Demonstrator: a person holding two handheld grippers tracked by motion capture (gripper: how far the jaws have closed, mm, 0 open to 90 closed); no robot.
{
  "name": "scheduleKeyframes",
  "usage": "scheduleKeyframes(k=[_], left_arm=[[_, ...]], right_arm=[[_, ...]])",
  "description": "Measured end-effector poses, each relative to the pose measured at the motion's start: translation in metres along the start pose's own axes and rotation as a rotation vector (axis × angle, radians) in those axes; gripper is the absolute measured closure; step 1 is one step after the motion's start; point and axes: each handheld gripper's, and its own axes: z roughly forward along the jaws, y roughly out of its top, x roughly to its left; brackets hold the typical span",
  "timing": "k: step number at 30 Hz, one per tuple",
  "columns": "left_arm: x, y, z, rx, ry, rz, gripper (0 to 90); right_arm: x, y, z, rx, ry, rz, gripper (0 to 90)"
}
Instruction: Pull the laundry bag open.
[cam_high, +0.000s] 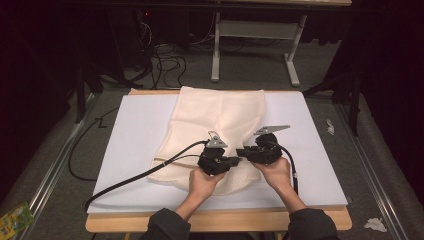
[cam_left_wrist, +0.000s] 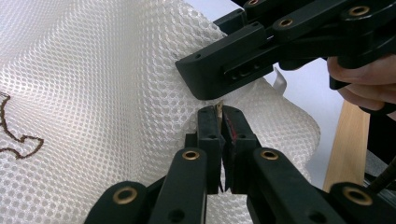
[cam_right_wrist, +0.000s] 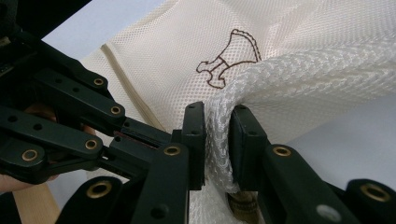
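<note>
A cream mesh bag (cam_high: 215, 125) lies on the white board (cam_high: 135, 145), its near end by the person's hands. An embroidered brown mark (cam_right_wrist: 231, 58) and a zip line (cam_right_wrist: 126, 88) show on it. My left gripper (cam_high: 235, 160) (cam_left_wrist: 219, 114) is shut on a small tan tab, apparently the zip pull (cam_left_wrist: 218, 108), at the bag's near edge. My right gripper (cam_high: 242, 151) (cam_right_wrist: 217, 116) is shut on a bunched fold of the mesh (cam_right_wrist: 219, 140), its jaws meeting the left gripper's tip to tip. A brass piece (cam_right_wrist: 243, 205) hangs below that fold.
The board rests on a wooden table (cam_high: 215, 221). A desk frame (cam_high: 252, 45) and floor cables (cam_high: 165, 65) lie beyond the far edge. A green packet (cam_high: 15, 217) and crumpled paper (cam_high: 375, 224) are on the floor. Each gripper's cable (cam_high: 140, 176) trails across the board.
</note>
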Motion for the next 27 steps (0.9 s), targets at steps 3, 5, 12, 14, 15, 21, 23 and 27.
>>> scheduleKeyframes(k=[3,5,12,14,15,21,23,27], left_arm=[[0.000,0.000,0.000,0.004,-0.003,0.001,87.3],[0.001,0.000,-0.001,0.006,-0.008,0.002,87.4],[0.001,0.004,-0.007,0.019,-0.013,0.007,87.5],[0.001,0.004,-0.008,0.025,-0.007,0.010,87.6],[0.001,0.004,-0.008,0.027,-0.004,0.012,87.6],[0.002,0.004,-0.012,0.041,0.021,0.018,87.7],[0.004,0.003,-0.014,0.037,0.020,0.011,87.7],[0.005,0.003,-0.014,0.044,0.016,0.010,87.7]], right_arm=[[0.001,0.000,0.000,0.006,-0.004,-0.013,86.3],[0.002,0.001,-0.001,0.010,-0.008,-0.025,87.5],[0.002,0.003,-0.004,0.031,-0.023,-0.049,88.6],[0.003,0.004,-0.003,0.034,-0.025,-0.059,88.7],[0.004,0.004,-0.003,0.038,-0.027,-0.067,88.7],[0.004,0.004,-0.004,0.042,-0.037,-0.079,89.0],[0.001,0.003,-0.007,0.042,-0.040,-0.066,89.1],[-0.001,0.002,-0.008,0.039,-0.040,-0.078,89.1]])
